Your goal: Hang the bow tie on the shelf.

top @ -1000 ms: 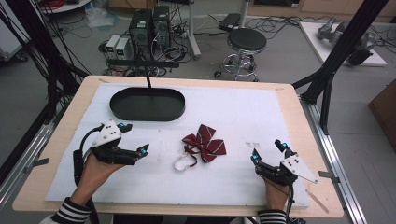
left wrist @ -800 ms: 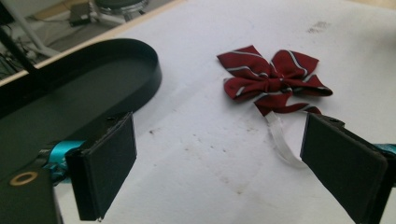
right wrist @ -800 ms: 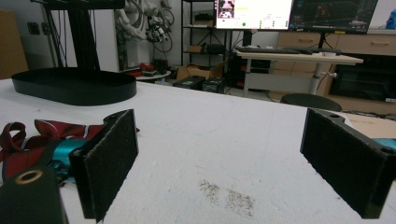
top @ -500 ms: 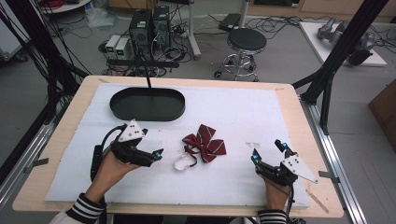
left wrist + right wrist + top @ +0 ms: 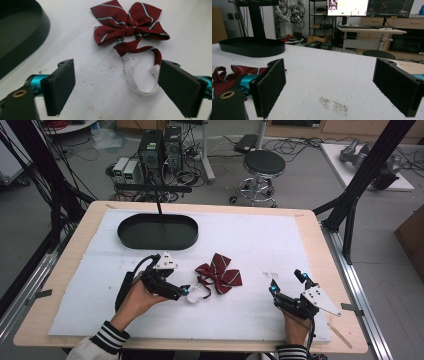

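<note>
On the white-padded surface (image 5: 260, 245), the widest free room lies from twelve to three o'clock of the bow tie (image 5: 218, 273), bare out to the far and right edges. The black oval tray (image 5: 157, 231) stands at about eleven o'clock of the bow tie, its upright post (image 5: 156, 195) rising at the back rim, blocking a straight pass there. The left gripper (image 5: 186, 291) sits at eight o'clock, its jaws wide and just beginning to narrow, the white strap loop (image 5: 140, 82) lying between them. A bare stretch separates the bow tie from the right gripper (image 5: 286, 282) at four o'clock, whose spread jaws have bare padding between them
</note>
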`<state>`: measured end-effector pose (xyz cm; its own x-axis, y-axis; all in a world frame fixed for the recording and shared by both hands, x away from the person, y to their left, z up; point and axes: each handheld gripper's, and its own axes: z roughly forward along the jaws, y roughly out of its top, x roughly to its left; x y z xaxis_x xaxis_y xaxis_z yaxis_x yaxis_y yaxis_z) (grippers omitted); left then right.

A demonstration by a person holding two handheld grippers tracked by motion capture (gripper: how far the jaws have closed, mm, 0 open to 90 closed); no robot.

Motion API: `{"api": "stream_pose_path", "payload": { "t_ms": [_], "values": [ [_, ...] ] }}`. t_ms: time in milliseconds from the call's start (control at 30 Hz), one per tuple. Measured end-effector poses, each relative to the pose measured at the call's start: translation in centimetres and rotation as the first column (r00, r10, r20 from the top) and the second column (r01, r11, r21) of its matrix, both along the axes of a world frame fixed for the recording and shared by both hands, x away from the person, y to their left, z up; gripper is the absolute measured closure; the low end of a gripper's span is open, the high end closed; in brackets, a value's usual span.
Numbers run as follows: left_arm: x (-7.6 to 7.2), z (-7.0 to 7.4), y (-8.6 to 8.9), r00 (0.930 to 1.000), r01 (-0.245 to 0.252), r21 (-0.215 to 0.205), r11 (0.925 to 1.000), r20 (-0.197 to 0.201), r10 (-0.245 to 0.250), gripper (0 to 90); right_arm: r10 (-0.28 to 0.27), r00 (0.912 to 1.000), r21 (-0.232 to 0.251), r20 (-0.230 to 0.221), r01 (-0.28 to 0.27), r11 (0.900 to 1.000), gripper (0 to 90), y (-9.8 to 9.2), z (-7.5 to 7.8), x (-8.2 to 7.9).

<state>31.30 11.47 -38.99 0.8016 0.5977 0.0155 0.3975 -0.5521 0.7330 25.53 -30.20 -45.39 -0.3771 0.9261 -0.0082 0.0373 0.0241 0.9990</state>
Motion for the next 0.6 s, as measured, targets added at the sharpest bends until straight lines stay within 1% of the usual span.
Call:
{"api": "stream_pose_path", "payload": {
  "t_ms": [67,200,233,267,433,500,533,600],
  "values": [
    [0.2,-0.3,-0.3,0.9999,0.010,0.012,0.9999,-0.012,-0.010,18.1,0.000,1.0000,0.000,0.000,0.000,1.000,10.3,0.0,0.0,0.0],
    [0.4,-0.8,-0.7,0.9994,0.013,0.037,0.9992,-0.032,-0.012,18.3,0.000,1.0000,0.003,0.001,0.000,1.000,10.4,0.0,0.0,0.0],
    [0.5,-0.9,-0.8,0.9992,0.018,0.052,0.9985,-0.037,-0.016,18.3,0.000,1.0000,0.004,0.001,0.000,1.000,10.3,0.0,0.0,0.0],
    [0.5,-1.0,-0.9,0.9989,0.015,0.058,0.9982,-0.046,-0.013,18.3,0.000,1.0000,0.004,0.001,0.000,1.000,10.4,0.0,0.0,0.0],
    [0.8,-1.5,-1.3,0.9981,0.007,0.102,0.9948,-0.062,-0.001,19.2,0.001,1.0000,0.003,0.001,-0.001,1.000,10.3,0.0,0.0,0.0],
    [0.8,-1.7,-1.5,0.9974,0.020,0.120,0.9926,-0.072,-0.011,21.0,0.001,1.0000,0.005,0.000,-0.001,1.000,10.3,0.0,0.0,0.0],
    [0.8,-1.7,-1.5,0.9974,0.020,0.120,0.9926,-0.072,-0.011,23.1,0.001,1.0000,0.004,0.000,-0.001,1.000,10.3,0.0,0.0,0.0],
    [0.9,-1.8,-1.7,0.9962,0.036,0.131,0.9908,-0.084,-0.025,27.1,0.001,1.0000,0.004,0.000,-0.001,1.000,10.4,0.0,0.0,0.0]
  ]
}}
